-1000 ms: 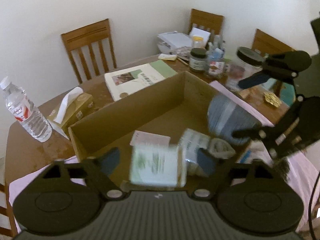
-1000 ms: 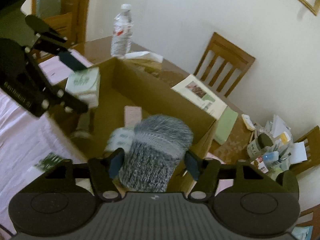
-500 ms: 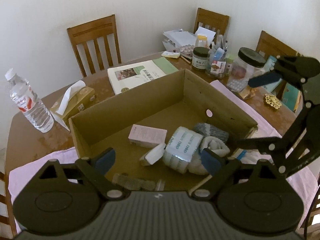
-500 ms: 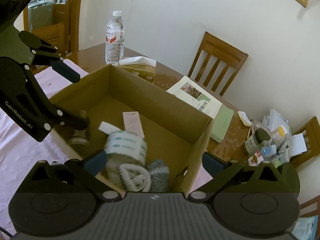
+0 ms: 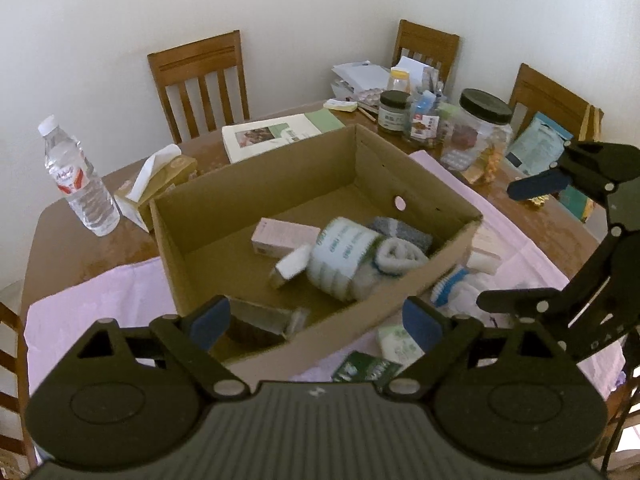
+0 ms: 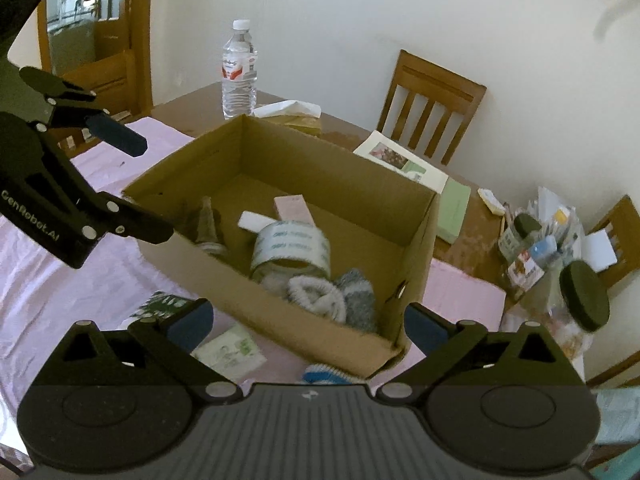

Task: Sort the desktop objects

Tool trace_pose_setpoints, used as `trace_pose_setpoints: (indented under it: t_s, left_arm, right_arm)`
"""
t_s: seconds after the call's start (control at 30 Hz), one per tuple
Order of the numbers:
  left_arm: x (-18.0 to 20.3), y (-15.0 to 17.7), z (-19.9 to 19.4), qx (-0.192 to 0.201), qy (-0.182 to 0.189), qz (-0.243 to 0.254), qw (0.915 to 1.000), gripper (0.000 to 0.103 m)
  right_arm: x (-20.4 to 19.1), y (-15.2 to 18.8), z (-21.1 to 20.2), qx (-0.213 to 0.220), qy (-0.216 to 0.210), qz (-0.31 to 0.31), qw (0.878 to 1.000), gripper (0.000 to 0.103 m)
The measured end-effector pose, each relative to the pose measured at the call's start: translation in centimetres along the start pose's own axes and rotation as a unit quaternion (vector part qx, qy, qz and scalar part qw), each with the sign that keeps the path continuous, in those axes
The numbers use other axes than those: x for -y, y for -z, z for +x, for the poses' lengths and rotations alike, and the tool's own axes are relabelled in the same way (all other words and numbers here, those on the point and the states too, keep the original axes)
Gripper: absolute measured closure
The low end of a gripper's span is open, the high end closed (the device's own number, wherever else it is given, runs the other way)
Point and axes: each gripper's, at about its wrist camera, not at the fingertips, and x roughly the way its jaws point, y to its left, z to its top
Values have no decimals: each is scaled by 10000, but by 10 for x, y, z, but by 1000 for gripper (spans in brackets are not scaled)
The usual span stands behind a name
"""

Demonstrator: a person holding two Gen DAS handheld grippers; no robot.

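Left wrist view: the left gripper (image 5: 316, 322) is hovering over the near wall of the cardboard box (image 5: 256, 192), its jaws standing wide apart and gripping nothing; the box is sitting on a pink cloth (image 5: 92, 300) spread over the wooden table (image 5: 68, 236). Inside the box, a roll of tape (image 5: 344, 256) is lying beside a pink carton (image 5: 280, 236), a small white block (image 5: 294, 264), a rolled white sock (image 5: 398, 256) and a grey sock (image 5: 404, 232); a clear glass item (image 5: 264, 318) is lying against the near wall, blurred. Outside the box on the cloth, a blue-and-white brush (image 5: 450, 286), a white packet (image 5: 398, 342) and a dark green packet (image 5: 366, 368) are resting near its right corner. The right gripper (image 5: 516, 244) is entering from the right edge, spread wide and empty. A water bottle (image 5: 78, 176) and a tissue box (image 5: 160, 178) are standing left of the box; a booklet (image 5: 272, 136) is lying behind it.

Right wrist view: the right gripper (image 6: 306, 322) is hanging above the box's (image 6: 332, 184) near corner, fully spread, nothing between its pads; the tape (image 6: 292, 246) and the socks (image 6: 332, 298) are lying within the box; the left gripper (image 6: 138, 188) is reaching in from the left, open and holding nothing; the bottle (image 6: 239, 70) is standing beyond the box.
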Motion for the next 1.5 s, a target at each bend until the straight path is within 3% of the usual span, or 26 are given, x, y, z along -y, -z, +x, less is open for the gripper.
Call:
trace_pose_setpoints:
  t_s: [0.33,0.6,0.83,0.93,1.2,1.5]
  left_arm:
    - [18,24,-6,-100,122,46,9999,10]
    - [24,47,0,-211,182,-198,9994,10]
    - [12,63,27,-492,645,-102,9967,10]
    - [4,66,36,-550,990,-21,9936,10]
    - [-11,77,64,-730,1355,172,9879,10]
    - [-18,79,83,-600,1823,246,9811,9]
  right_arm:
    - [-3,31,-14,-29,-89,447,9990,0]
    - [-3,49,-24,40,-315,644,9974,0]
    - [-12,61,-28,-34,-314,772,9965,0]
    - [-12,65,-27,-124,-257,1115,9933,0]
    - [-18,76,-26,-247,-142,1862,9821,0]
    - [-32,83,-21,-427,16,2250,9734,0]
